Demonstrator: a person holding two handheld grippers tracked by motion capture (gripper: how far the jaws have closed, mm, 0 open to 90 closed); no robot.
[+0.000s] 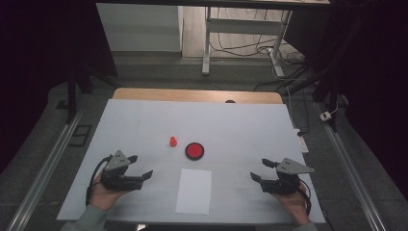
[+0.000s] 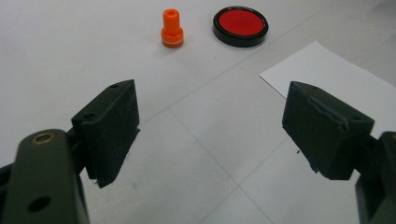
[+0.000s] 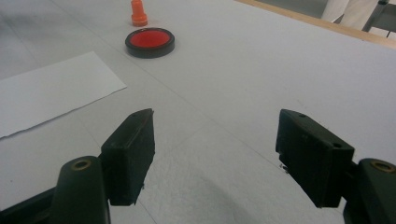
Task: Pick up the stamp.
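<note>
A small orange stamp (image 1: 172,141) (image 2: 172,29) (image 3: 138,13) stands upright near the table's middle. Just right of it lies a round red ink pad in a black rim (image 1: 194,151) (image 2: 240,25) (image 3: 150,42). A white sheet of paper (image 1: 194,190) (image 2: 336,84) (image 3: 46,91) lies flat in front of the pad. My left gripper (image 1: 140,166) (image 2: 210,130) rests open at the front left, pointing toward the paper, with nothing between its jaws. At the front right my right gripper (image 1: 262,169) (image 3: 215,158) is open too and holds nothing.
The white table top (image 1: 144,120) has a wooden far edge (image 1: 192,95). Beyond it stand a metal desk frame (image 1: 240,29) and loose cables on the floor. A power strip (image 1: 302,142) lies off the right side.
</note>
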